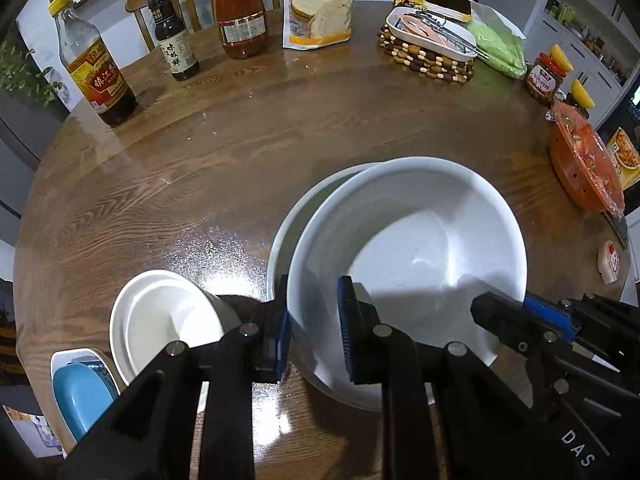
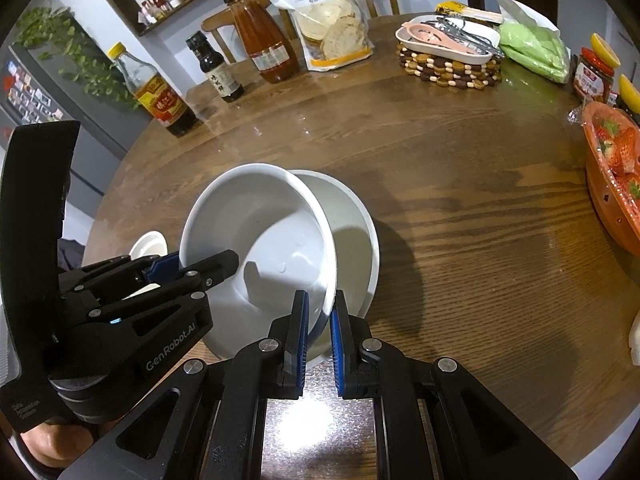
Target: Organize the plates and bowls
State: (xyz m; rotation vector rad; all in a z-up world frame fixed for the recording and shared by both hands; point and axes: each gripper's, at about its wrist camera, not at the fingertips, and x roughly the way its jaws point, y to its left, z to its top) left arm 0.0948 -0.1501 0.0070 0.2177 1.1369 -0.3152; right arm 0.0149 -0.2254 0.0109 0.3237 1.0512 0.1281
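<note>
So both tools are on the same big white ceramic bowl [image 1: 420, 248] right now. The left tool [image 1: 314, 330] is pinching the rim on its side, and the right tool [image 2: 319, 330] is clamped tight on the rim nearest its own camera. The bowl is tilted and sits partly inside a second white bowl [image 2: 356, 216] underneath, so I'd say the nesting is halfway there and it just needs to settle flat. Still loose: a small white dish stack [image 1: 160, 316] and a blue-and-white dish [image 1: 82, 396] near the edge. The round wooden surface [image 1: 240, 168] is cluttered at the back with sauce bottles [image 1: 94, 68], a flour bag [image 1: 320, 4] and a strawberry basket [image 2: 612, 184]. Looks like a home dining room.
</note>
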